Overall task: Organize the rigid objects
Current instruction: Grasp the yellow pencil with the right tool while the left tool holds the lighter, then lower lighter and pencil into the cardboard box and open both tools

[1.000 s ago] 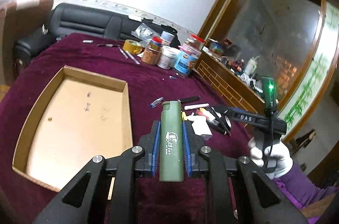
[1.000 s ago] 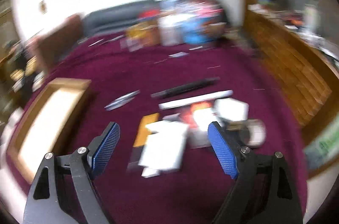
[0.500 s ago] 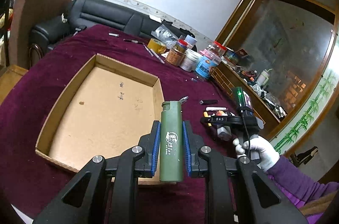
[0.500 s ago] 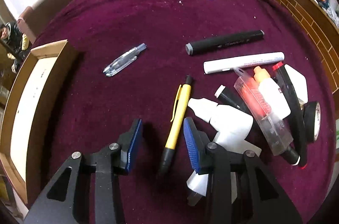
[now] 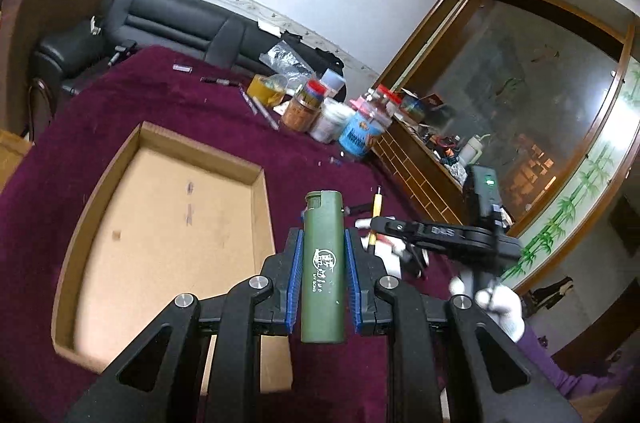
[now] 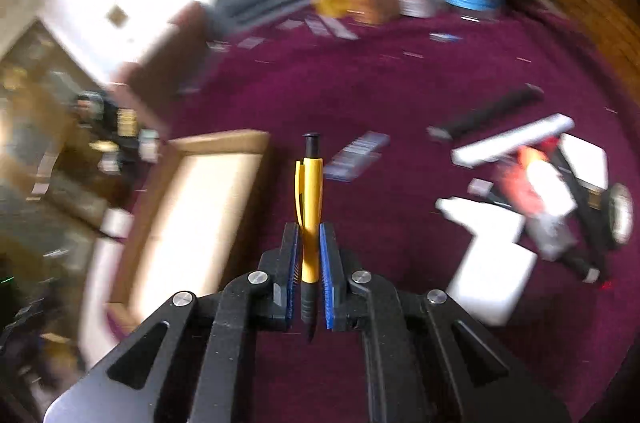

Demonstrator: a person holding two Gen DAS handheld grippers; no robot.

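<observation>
My left gripper (image 5: pixel 322 263) is shut on a green lighter (image 5: pixel 322 267) and holds it upright above the right rim of a shallow cardboard tray (image 5: pixel 256 179). My right gripper (image 6: pixel 309 255) is shut on a yellow pen (image 6: pixel 309 207) with a black tip, held above the purple tablecloth just right of the tray (image 6: pixel 224 139). In the left wrist view the right gripper (image 5: pixel 380 225) shows to the right with the yellow pen (image 5: pixel 375 219) in it. A black marker (image 6: pixel 488 113), a white marker (image 6: pixel 512 141) and white bottles (image 6: pixel 492 243) lie to the right.
Jars, tubs and a tape roll (image 5: pixel 268 89) stand at the table's far side. A blue-clear pen (image 6: pixel 356 155) lies mid-table. A black sofa (image 5: pixel 168 19) is behind the table, and a wooden cabinet (image 5: pixel 424 175) stands to the right.
My right gripper closed on the yellow pen and lifted it off the cloth, swinging toward the tray. My left gripper moved with the lighter and now hangs over the tray's right rim.
</observation>
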